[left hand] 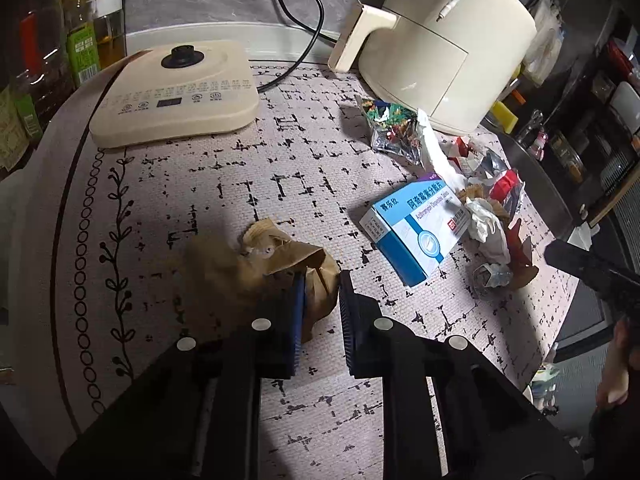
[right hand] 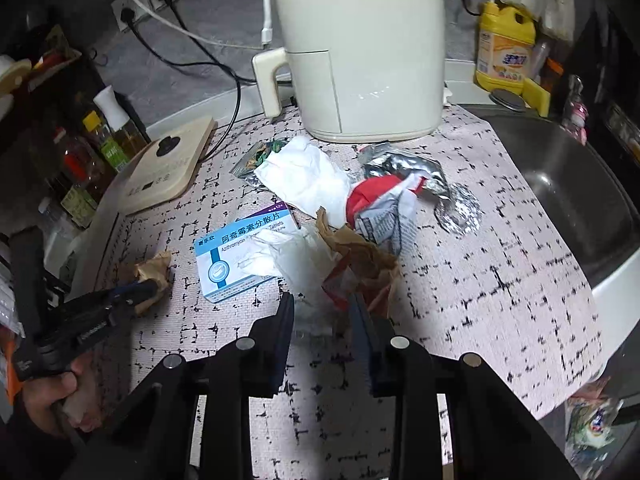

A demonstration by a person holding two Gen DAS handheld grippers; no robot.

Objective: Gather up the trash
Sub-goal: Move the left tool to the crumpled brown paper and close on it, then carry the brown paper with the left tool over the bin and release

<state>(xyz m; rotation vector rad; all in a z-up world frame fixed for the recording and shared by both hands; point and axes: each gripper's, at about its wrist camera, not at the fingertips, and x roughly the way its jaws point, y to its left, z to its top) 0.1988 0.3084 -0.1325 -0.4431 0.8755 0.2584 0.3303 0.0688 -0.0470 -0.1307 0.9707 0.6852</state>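
Observation:
A crumpled brown paper bag (left hand: 256, 268) lies on the patterned mat, and my left gripper (left hand: 320, 292) stands partly closed around its right end; the bag also shows in the right wrist view (right hand: 154, 270). A blue and white medicine box (left hand: 416, 226) (right hand: 244, 252) lies to the right. Beside it is a trash pile: white tissues (right hand: 304, 178), red and white wrapper (right hand: 380, 196), foil (right hand: 404, 164), brown paper (right hand: 360, 256). My right gripper (right hand: 322, 312) is open, its jaws at the near edge of clear plastic and brown paper.
A cream air fryer (right hand: 360, 48) stands at the back, a cream induction base (left hand: 176, 92) to the left with oil bottles (left hand: 86, 40) beyond. A steel sink (right hand: 568, 184) lies to the right with a yellow detergent bottle (right hand: 506, 48). A colourful snack wrapper (left hand: 390, 128) lies near the fryer.

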